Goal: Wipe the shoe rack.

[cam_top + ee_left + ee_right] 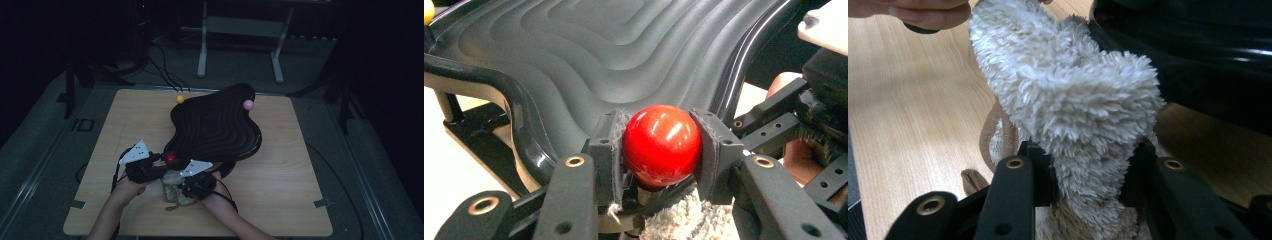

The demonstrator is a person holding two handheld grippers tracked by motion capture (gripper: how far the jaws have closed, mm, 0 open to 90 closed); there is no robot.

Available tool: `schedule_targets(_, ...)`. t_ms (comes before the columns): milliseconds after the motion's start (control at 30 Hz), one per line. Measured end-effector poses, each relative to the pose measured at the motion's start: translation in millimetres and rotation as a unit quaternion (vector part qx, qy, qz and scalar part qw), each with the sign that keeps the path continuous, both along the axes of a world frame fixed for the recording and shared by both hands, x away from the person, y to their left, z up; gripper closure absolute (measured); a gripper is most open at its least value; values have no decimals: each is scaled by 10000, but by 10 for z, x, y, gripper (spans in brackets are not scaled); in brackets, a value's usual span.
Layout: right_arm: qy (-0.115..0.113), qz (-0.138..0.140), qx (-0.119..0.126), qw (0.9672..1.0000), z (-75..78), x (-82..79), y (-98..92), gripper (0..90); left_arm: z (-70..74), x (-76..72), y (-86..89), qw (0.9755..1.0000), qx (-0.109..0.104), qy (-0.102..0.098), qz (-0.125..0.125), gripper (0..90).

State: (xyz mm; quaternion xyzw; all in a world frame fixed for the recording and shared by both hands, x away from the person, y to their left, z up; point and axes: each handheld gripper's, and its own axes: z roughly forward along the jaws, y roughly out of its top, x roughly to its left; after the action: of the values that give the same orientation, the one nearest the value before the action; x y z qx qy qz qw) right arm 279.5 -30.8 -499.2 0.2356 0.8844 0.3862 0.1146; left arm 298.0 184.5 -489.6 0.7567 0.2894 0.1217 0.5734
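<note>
Clamping a glossy red ball (662, 146) between its two padded jaws, the left hand-held gripper (662, 150) is holding that ball at the near edge of the black ridged wavy-shaped plastic tray (624, 55); in the high view the ball (170, 159) is sitting just in front of the tray's (215, 125) near-left corner, with the left hand-held gripper (159, 163) coming in from its left. Pinching a fluffy cream-white pile cloth (1068, 100), the right hand-held gripper (1087, 180) is gripping the cloth's lower part with its jaws narrowly closed, the free end standing up above them. Seen from above, the right hand-held gripper (186, 181) and the cloth (175, 190) are lying just in front of the tray, right beside the ball. Farther out, a small yellow ball (180, 99) is resting at the tray's far-left edge and a small pink ball (248, 104) at its far-right rim. The tray is standing on the light wooden bench (290, 190).
</note>
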Motion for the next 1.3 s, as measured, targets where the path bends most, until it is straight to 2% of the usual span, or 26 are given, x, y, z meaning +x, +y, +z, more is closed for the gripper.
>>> schedule_targets(100, 85, 67, 117, 9999, 21, -20, -4, 667, 2, 1, 1, 10000, 13, 2, -6, 593)
schedule_targets(200, 23, 56, 61, 10000, 38, -36, 14, 666, 1, 0, -1, 10000, 1, 4, 4, 593)
schedule_targets(233, 154, -40, 128, 9998, 11, 29, 2, 666, 2, -1, -1, 10000, 5, 5, 8, 593)
schedule_targets(400, -7, -209, 39, 9998, -88, 60, 36, 666, 2, -3, -2, 10000, 7, 5, 10, 593)
schedule_targets(600, 41, -61, 65, 10000, -72, 13, -4, 668, 0, -5, -1, 10000, 2, -1, 16, 592)
schedule_targets(633, 42, 61, 91, 9999, -35, -69, -93, 668, 0, -6, -2, 10000, -2, -4, 19, 592)
schedule_targets(700, -31, 122, 80, 9999, 9, -160, -219, 668, 0, -5, -1, 10000, 4, -6, 14, 592)
schedule_targets(800, -50, 89, 100, 9999, 56, -243, -501, 668, 0, -7, -4, 10000, 1, -4, 28, 592)
schedule_targets(900, -96, -205, 129, 9997, 106, -287, -900, 668, 2, -4, -2, 10000, 9, 1, 20, 592)
schedule_targets(1000, -236, -710, 152, 9971, 193, -294, -1365, 668, -3, -2, -2, 10000, -20, 11, 19, 592)
schedule_targets(1033, -236, -710, 152, 9971, 193, -294, -1365, 668, -3, -2, -2, 10000, -20, 11, 19, 592)
schedule_targets(1067, -277, -879, 184, 9956, 232, -288, -1504, 668, -4, 0, 1, 10000, -24, 17, 12, 592)
schedule_targets(1100, -389, -1188, 300, 9917, 332, -278, -1736, 668, -5, 0, 0, 10000, -33, 22, 12, 592)
schedule_targets(1133, -491, -1338, 343, 9892, 410, -267, -1858, 668, -6, 1, 1, 10000, -35, 23, 8, 591)
schedule_targets(1233, -937, -1908, 640, 9751, 726, -223, -2206, 667, -4, 3, 3, 10000, -29, 26, -3, 592)
schedule_targets(1300, -1245, -2183, 889, 9638, 955, -210, -2370, 668, -8, 3, 2, 10000, -45, 22, -1, 592)
